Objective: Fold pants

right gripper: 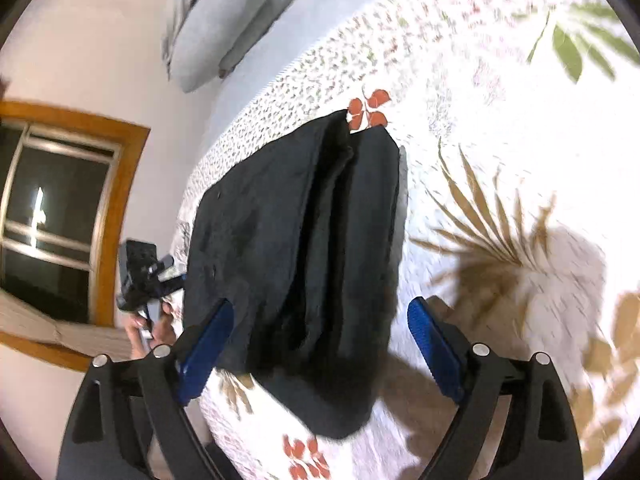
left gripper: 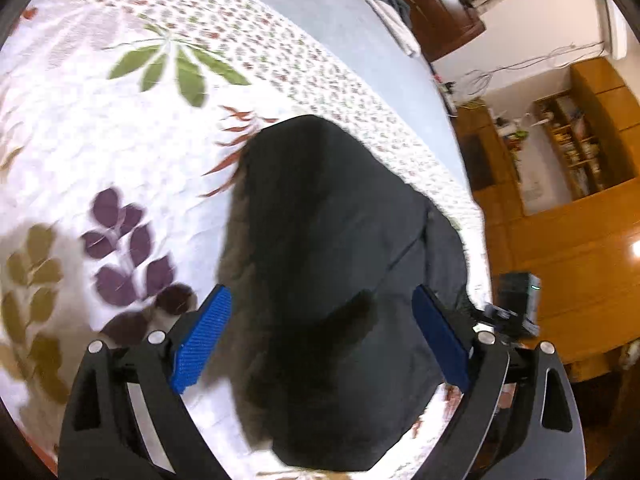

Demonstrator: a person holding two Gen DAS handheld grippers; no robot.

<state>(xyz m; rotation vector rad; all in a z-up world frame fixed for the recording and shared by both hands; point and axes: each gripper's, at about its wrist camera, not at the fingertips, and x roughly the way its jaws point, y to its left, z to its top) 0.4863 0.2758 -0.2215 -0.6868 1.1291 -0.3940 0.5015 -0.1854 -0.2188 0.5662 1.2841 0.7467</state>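
Note:
Black pants (left gripper: pixel 332 264) lie folded into a thick bundle on a white bedspread (left gripper: pixel 120 160) printed with leaves. My left gripper (left gripper: pixel 322 336) hovers over the near end of the bundle, its blue pads (left gripper: pixel 202 340) spread wide and pressing on nothing. In the right wrist view the same pants (right gripper: pixel 296 248) show layered folds running lengthwise. My right gripper (right gripper: pixel 320 340) is open above their near end, blue pads (right gripper: pixel 434 350) well apart from the cloth. The left gripper (right gripper: pixel 146 276) and the hand holding it appear at the bundle's left side.
Grey pillows (right gripper: pixel 224 20) lie at the head of the bed. A wood-framed window (right gripper: pixel 60 208) is on the wall beside it. Wooden shelving (left gripper: pixel 568 148) and cabinets stand beyond the bed's right edge. Open bedspread (right gripper: pixel 500 160) stretches to the right of the pants.

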